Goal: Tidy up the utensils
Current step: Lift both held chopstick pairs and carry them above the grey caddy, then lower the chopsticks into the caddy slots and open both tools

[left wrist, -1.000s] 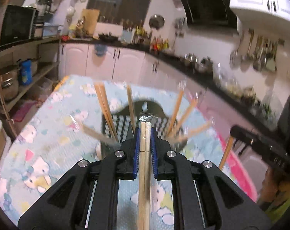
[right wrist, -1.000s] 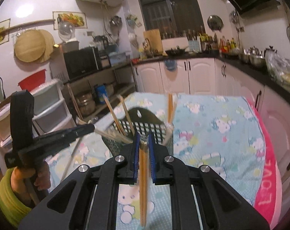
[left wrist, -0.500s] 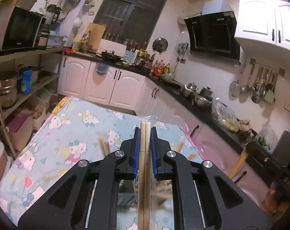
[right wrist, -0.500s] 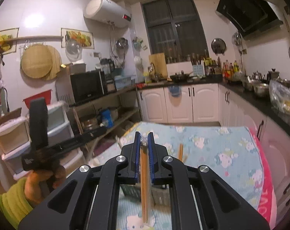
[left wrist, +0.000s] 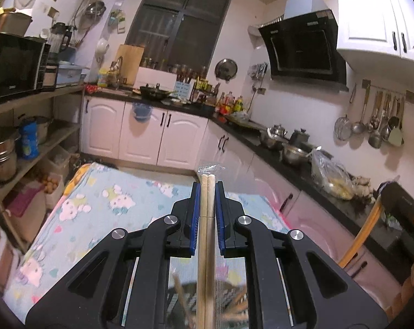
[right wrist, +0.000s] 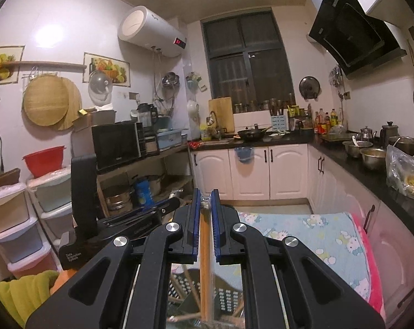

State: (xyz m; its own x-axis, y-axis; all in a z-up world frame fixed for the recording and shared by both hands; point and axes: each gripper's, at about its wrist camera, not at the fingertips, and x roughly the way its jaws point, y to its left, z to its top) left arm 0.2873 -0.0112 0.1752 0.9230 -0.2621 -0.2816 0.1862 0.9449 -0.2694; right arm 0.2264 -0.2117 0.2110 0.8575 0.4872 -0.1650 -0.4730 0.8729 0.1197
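While each gripper clamps a plastic-wrapped pair of chopsticks lengthwise between its jaws, the left gripper [left wrist: 207, 192] and right gripper [right wrist: 205, 200] tilt up. Directly below and near both lies the perforated utensil basket [right wrist: 223, 301], neither hand clearly nearer.

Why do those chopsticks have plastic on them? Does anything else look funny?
Both held pairs are wrapped in clear plastic: the pale chopsticks in the left gripper and the orange-brown chopsticks in the right gripper. Below, the chopsticks in the black perforated holder lean at messy, crossed angles rather than standing neatly.
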